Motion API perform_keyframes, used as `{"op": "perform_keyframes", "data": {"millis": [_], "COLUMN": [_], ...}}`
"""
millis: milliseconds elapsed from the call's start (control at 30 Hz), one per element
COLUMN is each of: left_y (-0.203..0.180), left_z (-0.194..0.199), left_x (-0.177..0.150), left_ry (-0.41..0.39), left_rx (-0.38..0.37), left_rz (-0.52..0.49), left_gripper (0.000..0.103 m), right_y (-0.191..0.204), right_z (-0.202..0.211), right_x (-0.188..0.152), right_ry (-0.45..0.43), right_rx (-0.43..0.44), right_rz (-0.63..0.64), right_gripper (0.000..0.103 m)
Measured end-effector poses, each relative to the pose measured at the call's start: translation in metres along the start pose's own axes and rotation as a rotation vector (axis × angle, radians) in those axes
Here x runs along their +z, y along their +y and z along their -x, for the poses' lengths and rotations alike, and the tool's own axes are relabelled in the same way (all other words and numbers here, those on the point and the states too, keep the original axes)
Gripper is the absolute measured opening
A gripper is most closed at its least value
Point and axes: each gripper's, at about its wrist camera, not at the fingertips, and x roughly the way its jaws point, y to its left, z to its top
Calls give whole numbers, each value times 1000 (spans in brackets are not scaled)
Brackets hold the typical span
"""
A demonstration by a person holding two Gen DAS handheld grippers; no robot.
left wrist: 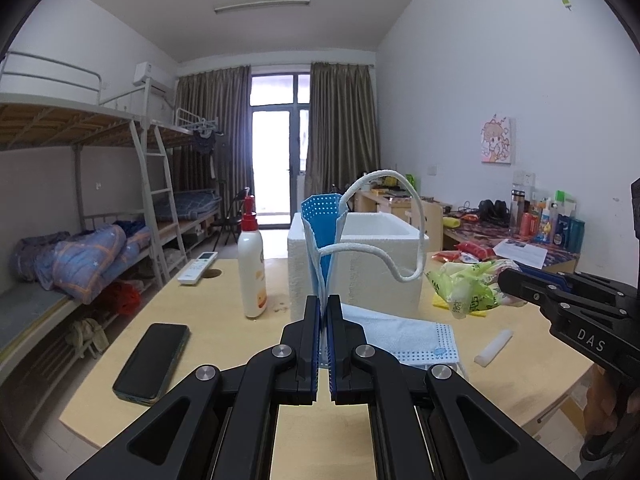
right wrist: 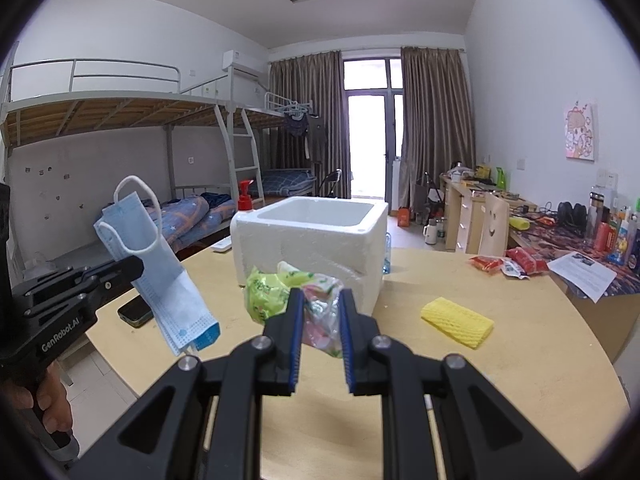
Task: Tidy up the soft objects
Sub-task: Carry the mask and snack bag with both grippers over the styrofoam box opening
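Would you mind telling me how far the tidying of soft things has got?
Nothing visibly sits in the foam box yet. In hand: left tool pinches blue face masks; right tool grips a green plastic bag. Left: the yellow sponge on the table.

Both tools are matte black plastic linkages with angular, cut-out arms joined by round silver screws. Each finger carries a blue ribbed pad on its inner face. The left tool [left wrist: 324, 320] bears white "GenRobot.AI" lettering on its side; the right tool [right wrist: 320, 320] shows "DAS". Each has a black pistol grip held in a hand [right wrist: 48, 408].
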Motion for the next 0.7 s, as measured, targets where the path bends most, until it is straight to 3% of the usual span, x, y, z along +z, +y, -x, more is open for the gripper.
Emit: {"op": "perform_keyframes", "data": {"millis": [700], "left_y": [-1], "left_z": [-18], "left_x": [31], "left_ry": [-16], "left_rx": [-1], "left_rz": [-28], "left_gripper": [3], "right_y": [3], "right_z": [-10], "right_x": [25], "right_ry": [-19], "right_rx": [2], "right_rz": [8], "right_gripper": [20]}}
